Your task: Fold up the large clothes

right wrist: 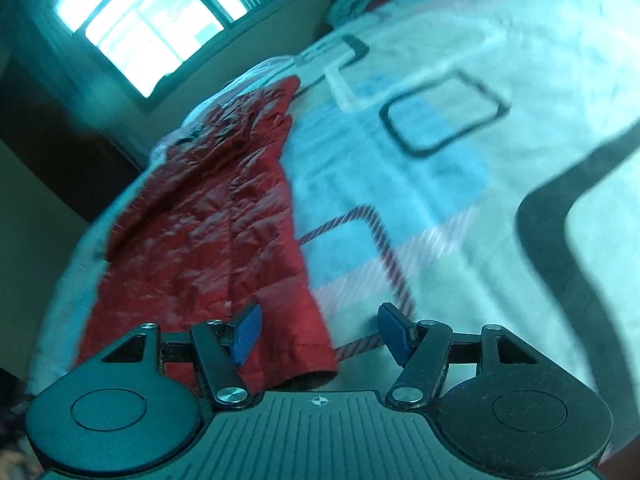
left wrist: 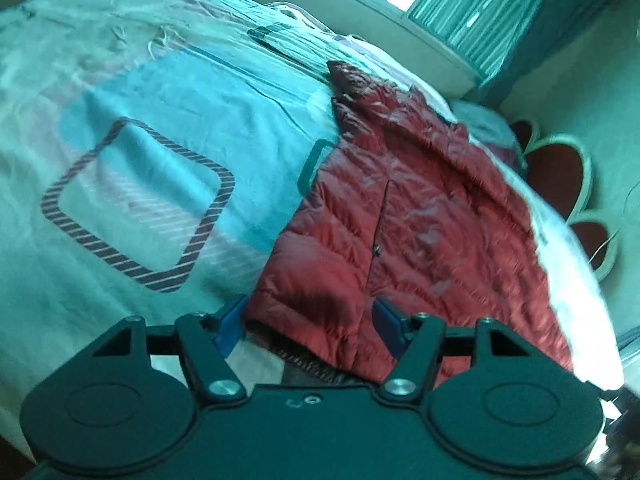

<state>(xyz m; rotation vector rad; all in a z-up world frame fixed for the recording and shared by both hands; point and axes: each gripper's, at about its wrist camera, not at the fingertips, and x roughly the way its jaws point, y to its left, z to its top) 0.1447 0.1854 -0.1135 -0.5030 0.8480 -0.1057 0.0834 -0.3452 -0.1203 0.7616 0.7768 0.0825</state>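
A red quilted puffer jacket lies flat on the bed near its edge. It also shows in the right wrist view. My left gripper is open, its blue pads either side of the jacket's near hem corner. My right gripper is open over the jacket's other near corner; its left pad is above the red cloth, its right pad above the bedspread. Neither gripper holds anything.
The bedspread is pale with blue blocks and striped rounded squares. A window and a low ledge lie beyond the bed. A flower-shaped red rug lies on the floor past the bed's edge.
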